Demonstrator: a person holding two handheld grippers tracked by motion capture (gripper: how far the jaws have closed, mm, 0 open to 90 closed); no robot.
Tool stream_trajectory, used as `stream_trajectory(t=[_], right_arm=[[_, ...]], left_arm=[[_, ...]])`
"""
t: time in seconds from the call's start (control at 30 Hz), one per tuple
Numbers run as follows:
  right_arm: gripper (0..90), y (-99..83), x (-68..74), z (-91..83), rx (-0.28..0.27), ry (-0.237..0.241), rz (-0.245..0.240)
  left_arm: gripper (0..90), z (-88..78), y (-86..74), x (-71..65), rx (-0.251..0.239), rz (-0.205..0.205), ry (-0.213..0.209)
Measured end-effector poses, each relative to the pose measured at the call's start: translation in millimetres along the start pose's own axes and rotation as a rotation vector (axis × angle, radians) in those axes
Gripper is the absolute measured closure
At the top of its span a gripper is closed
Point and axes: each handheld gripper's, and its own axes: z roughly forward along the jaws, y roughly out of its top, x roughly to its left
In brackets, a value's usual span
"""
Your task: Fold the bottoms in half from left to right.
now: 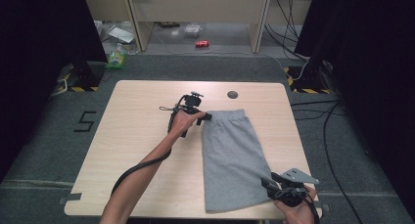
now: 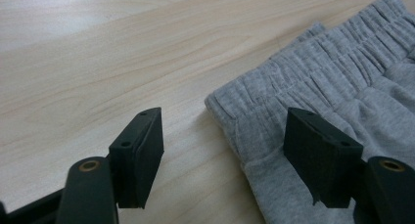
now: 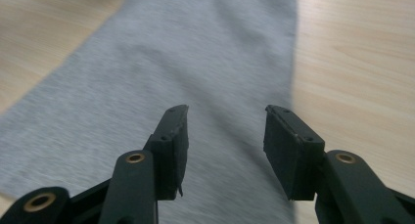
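1. The bench (image 1: 142,150) lies under both my tongs, pale wood with bare space out past my left tongs.
2. The grey shorts (image 1: 235,160) are folded lengthwise into a long strip running from my left tongs at the far end to my right tongs at the near end. The waistband (image 2: 337,62) sits right ahead of my left tongs, and the hem end spreads out ahead of my right tongs.
3. My left tongs (image 1: 204,117) stand apart with nothing clamped. The corner of the waistband lies between the two jaws, one pad over bare wood and the other over cloth.
4. My right tongs (image 3: 225,136) are apart too, hovering above the cloth near its edge and holding nothing.
5. Risks from here, as I judge them:
   - If I close the left tongs too shallow, I catch only the top layer and the fold falls open when lifted.
   - The right tongs sit close to the side edge, so a poor bite could slip off the cloth.
   - Lifting one end ahead of the other would drag the strip crooked across the bench.
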Motion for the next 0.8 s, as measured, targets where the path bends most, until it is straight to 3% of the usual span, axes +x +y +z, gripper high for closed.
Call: stream_trajectory(t=[0.37, 0.53, 0.8], right_arm=[[48.4, 7.0, 44.9, 19.8, -0.010, 0.100, -0.069], [46.4, 5.2, 67.0, 34.4, 0.010, 0.151, -0.089], [42.5, 4.1, 104.5, 51.1, 0.033, 0.227, -0.140]], left_arm=[[32.4, 13.9, 1.4, -9.3, 0.025, 0.001, 0.023], [41.1, 21.8, 1.9, -14.3, 0.038, 0.008, 0.029], [58.9, 26.2, 3.9, -20.9, 0.019, 0.042, 0.038]])
